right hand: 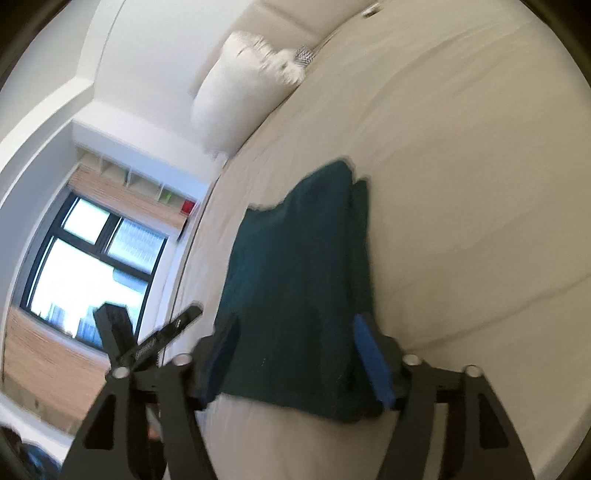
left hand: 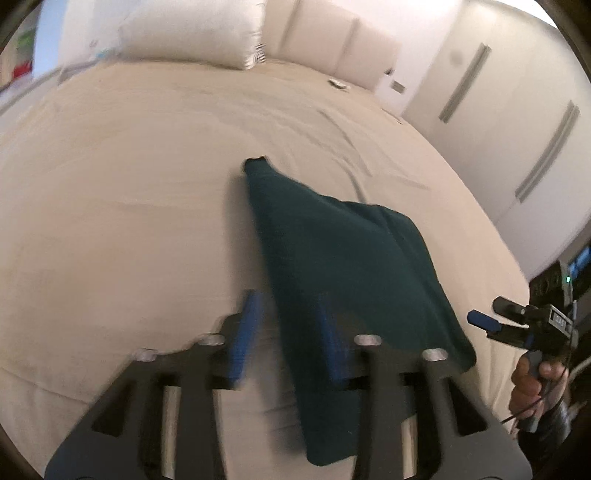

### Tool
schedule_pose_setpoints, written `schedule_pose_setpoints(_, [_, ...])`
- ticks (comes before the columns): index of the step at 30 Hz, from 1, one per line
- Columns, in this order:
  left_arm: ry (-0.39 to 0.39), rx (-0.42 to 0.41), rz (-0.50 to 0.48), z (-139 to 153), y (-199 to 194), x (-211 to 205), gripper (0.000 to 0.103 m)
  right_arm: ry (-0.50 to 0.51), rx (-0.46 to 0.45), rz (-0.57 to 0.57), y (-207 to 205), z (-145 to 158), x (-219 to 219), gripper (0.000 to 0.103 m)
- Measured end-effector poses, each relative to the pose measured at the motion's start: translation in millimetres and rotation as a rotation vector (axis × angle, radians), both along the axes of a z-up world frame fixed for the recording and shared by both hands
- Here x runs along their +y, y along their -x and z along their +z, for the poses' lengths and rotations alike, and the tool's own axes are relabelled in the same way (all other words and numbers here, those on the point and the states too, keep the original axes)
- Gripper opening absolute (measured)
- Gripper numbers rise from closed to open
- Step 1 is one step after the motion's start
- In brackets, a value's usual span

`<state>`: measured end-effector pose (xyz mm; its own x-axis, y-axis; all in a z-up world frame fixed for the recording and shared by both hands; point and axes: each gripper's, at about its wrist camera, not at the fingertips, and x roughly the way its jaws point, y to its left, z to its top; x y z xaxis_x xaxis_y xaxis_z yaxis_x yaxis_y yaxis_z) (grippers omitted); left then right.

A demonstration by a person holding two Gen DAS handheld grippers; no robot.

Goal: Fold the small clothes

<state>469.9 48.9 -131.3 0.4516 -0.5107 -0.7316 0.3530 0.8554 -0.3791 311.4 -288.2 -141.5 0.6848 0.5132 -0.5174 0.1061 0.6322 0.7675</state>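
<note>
A dark green garment [left hand: 343, 266] lies folded into a long narrow strip on the beige bed sheet [left hand: 110, 206]. My left gripper [left hand: 288, 314] is open just above its near left edge; the cloth drapes over the right blue pad [left hand: 332, 343], and the left pad [left hand: 245, 332] is over bare sheet. In the right wrist view the same garment [right hand: 295, 280] runs away from my right gripper [right hand: 295, 336], which is open with its blue pads [right hand: 373, 358] on either side of the garment's near end. The right gripper also shows in the left wrist view [left hand: 491, 317], held by a hand off the bed's right side.
A white pillow [left hand: 195, 33] and padded headboard [left hand: 332, 40] stand at the far end of the bed. White wardrobe doors [left hand: 498, 110] lie beyond the right edge. A window [right hand: 81, 266] and shelves [right hand: 155, 184] show past the bed's other side.
</note>
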Motion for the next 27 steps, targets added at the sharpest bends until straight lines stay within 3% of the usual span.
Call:
schedule_pose_setpoints(1, [0.02, 0.012, 0.015, -3, -3, 3, 0.078, -0.012, -0.005, -0.007, -9, -1, -4, 0.08])
schedule_pose_setpoints(3, [0.057, 0.038, 0.022, -6, -14, 8, 0.079, -0.017, 0.012, -0.012, -21, -7, -8, 0.081])
schedule_pose_setpoints(6, [0.103, 0.142, -0.022, -22, -28, -2, 0.079, -0.04, 0.085, 0.005, -50, -26, -8, 0.082])
schedule_pose_setpoints(9, [0.082, 0.244, -0.052, -44, -41, -20, 0.079, -0.014, 0.132, 0.021, -63, -34, -3, 0.082])
schedule_pose_setpoints(12, [0.12, 0.313, -0.064, -57, -47, -28, 0.079, 0.007, 0.151, 0.074, -77, -38, 5, 0.08])
schedule_pose_setpoints(13, [0.131, 0.328, -0.062, -59, -49, -30, 0.076, 0.013, 0.166, 0.089, -83, -40, 7, 0.077])
schedule_pose_setpoints(14, [0.147, 0.337, -0.066, -60, -48, -30, 0.066, 0.015, 0.184, 0.099, -87, -43, 8, 0.071])
schedule_pose_setpoints(18, [0.16, 0.39, -0.072, -65, -57, -34, 0.057, -0.037, 0.245, 0.102, -97, -53, 5, 0.05])
schedule_pose_setpoints(24, [0.187, 0.465, -0.079, -69, -69, -29, 0.049, -0.053, 0.3, 0.128, -99, -54, 8, 0.037])
schedule_pose_setpoints(27, [0.158, 0.45, -0.08, -61, -57, -26, 0.044, -0.008, 0.327, 0.132, -98, -49, 12, 0.032])
